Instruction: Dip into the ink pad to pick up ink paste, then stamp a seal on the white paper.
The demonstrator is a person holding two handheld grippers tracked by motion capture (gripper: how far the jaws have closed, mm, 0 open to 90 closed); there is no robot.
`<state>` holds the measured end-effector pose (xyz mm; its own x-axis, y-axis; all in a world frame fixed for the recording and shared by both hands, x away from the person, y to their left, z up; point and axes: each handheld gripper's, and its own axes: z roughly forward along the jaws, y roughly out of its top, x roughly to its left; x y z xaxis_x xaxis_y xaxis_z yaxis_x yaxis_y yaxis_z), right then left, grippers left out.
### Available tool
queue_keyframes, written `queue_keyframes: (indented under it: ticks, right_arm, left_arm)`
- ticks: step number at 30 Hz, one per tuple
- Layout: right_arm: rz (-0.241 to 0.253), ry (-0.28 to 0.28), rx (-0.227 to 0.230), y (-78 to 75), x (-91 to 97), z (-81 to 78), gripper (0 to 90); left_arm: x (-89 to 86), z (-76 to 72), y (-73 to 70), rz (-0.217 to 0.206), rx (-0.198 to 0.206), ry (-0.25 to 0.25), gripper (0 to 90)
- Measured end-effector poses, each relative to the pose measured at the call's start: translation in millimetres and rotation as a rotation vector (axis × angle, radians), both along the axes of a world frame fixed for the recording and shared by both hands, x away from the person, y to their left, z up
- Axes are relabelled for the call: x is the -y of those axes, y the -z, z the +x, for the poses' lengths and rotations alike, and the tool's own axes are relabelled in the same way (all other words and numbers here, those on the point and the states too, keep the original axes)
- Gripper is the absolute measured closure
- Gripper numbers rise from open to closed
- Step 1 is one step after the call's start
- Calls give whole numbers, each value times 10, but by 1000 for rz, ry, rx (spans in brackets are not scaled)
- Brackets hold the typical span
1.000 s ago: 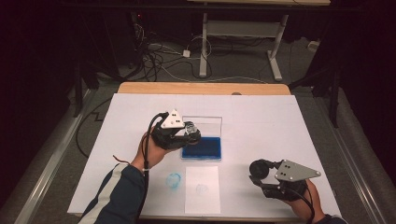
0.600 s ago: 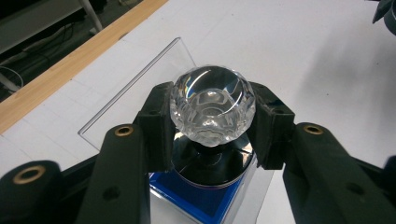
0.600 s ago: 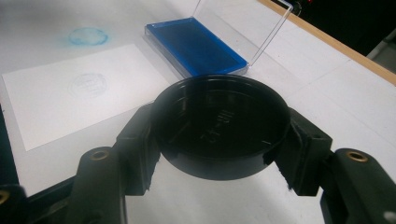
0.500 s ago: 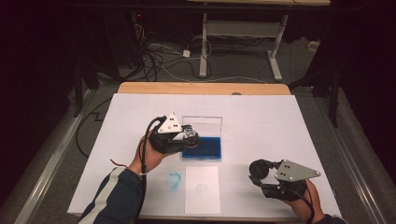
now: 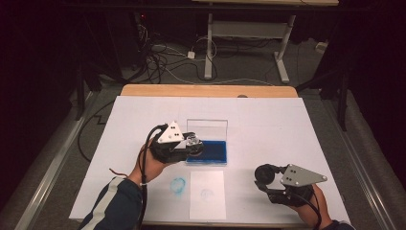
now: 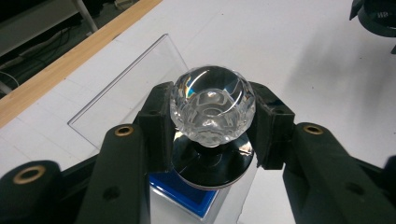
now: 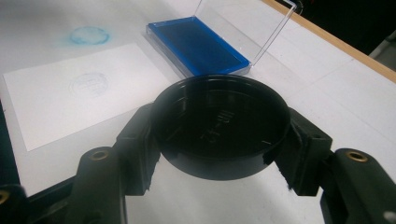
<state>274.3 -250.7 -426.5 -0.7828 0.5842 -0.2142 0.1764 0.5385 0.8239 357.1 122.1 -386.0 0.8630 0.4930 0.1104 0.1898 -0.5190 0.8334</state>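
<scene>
One stamp (image 6: 212, 105), one black cap (image 7: 222, 123), one ink pad (image 5: 207, 151), one paper sheet (image 5: 207, 194). Left gripper (image 5: 191, 143) clamps the stamp's crystal knob over the pad, right gripper (image 5: 264, 176) clamps the cap. Right gripper view reveals a faint print on the sheet

Faceted clear glassy stamp knob (image 6: 212, 105), glossy black plastic cap (image 7: 222, 126), clear plastic ink-pad case (image 5: 207, 142), matt white paper (image 5: 207, 194).

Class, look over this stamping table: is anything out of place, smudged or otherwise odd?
Yes: a blue ring stamp mark sits on the white table cover, just left of the paper sheet, smeared at its edges. The print on the sheet itself is only faint.
</scene>
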Motion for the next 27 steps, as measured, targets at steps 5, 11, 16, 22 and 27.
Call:
queue_keyframes:
  ticks: [5,11,16,22,27]
  right_arm:
    - [5,4,-3,-3,10,-2,386]
    - [0,5,-4,1,25,-3,386]
    - [0,6,-7,4,25,-8,386]
    - [5,3,-3,-5,22,-13,386]
    - [0,-5,-12,14,-4,-17,386]
  left_arm:
    - [-28,-46,30,-12,-3,9,542]
    - [-54,-130,59,-35,2,20,542]
    - [-48,-217,53,-41,6,42,541]
    - [-32,-323,36,-47,11,64,542]
    - [17,-413,74,-22,8,93,542]
